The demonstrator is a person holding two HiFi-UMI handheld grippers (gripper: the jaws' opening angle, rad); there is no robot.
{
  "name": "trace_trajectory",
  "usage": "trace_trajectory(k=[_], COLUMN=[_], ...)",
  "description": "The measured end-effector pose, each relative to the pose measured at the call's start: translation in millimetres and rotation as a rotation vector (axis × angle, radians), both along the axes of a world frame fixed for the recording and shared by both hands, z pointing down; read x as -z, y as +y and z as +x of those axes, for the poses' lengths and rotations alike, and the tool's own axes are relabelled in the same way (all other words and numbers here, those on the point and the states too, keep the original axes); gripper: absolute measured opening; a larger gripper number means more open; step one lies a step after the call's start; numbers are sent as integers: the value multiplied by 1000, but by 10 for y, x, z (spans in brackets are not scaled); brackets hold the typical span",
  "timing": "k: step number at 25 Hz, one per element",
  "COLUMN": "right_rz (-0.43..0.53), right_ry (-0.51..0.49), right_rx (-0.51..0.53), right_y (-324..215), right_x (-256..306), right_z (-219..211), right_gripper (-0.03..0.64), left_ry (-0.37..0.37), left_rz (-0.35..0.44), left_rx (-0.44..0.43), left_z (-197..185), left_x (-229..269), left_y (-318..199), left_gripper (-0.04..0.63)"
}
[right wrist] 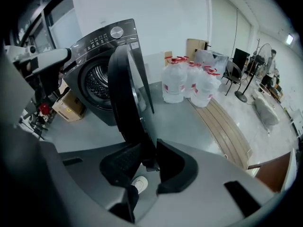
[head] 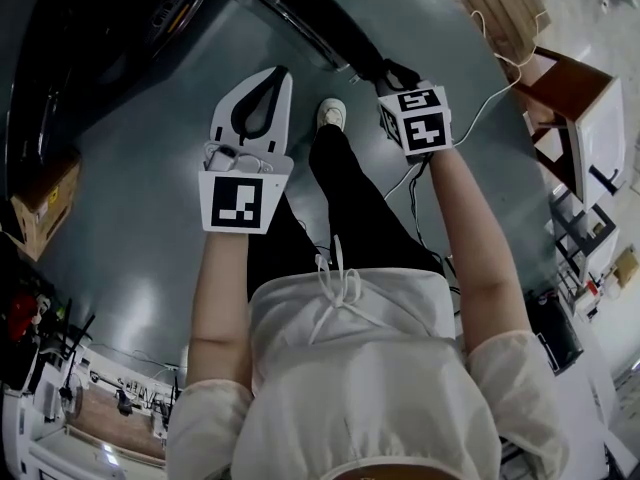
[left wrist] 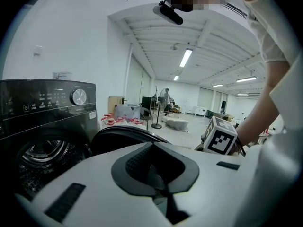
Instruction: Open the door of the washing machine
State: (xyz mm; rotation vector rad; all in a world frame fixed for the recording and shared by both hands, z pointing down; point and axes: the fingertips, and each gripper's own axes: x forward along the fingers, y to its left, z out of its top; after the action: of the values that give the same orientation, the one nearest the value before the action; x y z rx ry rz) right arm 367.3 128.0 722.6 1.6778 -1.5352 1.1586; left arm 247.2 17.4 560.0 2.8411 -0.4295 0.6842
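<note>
The dark washing machine [right wrist: 102, 56] stands with its drum [right wrist: 97, 82] exposed. Its round door [right wrist: 125, 89] is swung out, edge-on toward the right gripper view. My right gripper [right wrist: 149, 157] is shut on the door's rim, which passes between the two dark pads. In the head view the right gripper [head: 387, 74] meets the door's edge [head: 300, 18] at the top. My left gripper [head: 282, 74] hangs beside it above the floor, fingertips together and holding nothing. In the left gripper view the left gripper [left wrist: 152, 145] faces the machine [left wrist: 47, 112] and the door's dark arc [left wrist: 123, 132].
Several large water jugs [right wrist: 189, 82] stand right of the machine, with wooden planks [right wrist: 227, 126] on the floor beside them. A cardboard box [right wrist: 68, 107] sits at the machine's left. The person's shoe [head: 332, 113] is below the door. Cables [head: 480, 98] trail to a wooden stand [head: 570, 88].
</note>
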Motion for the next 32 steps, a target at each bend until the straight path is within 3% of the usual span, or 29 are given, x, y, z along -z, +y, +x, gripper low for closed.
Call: trace_trajectory(k=[20, 28, 32], right_rz=[27, 5, 13], right_ry=[3, -34, 13], right_rx=[21, 10, 29], right_y=[-216, -278, -255], right_x=[38, 75, 222], right_z=[1221, 1371, 1413], right_gripper=[110, 123, 95], left_ry=[-21, -11, 6], left_rz=[3, -19, -35], left_rx=[-51, -37, -29], left_z=[1142, 1320, 1337], left_x=[-81, -83, -63], left_y=[38, 15, 62], left_gripper=[21, 21, 21])
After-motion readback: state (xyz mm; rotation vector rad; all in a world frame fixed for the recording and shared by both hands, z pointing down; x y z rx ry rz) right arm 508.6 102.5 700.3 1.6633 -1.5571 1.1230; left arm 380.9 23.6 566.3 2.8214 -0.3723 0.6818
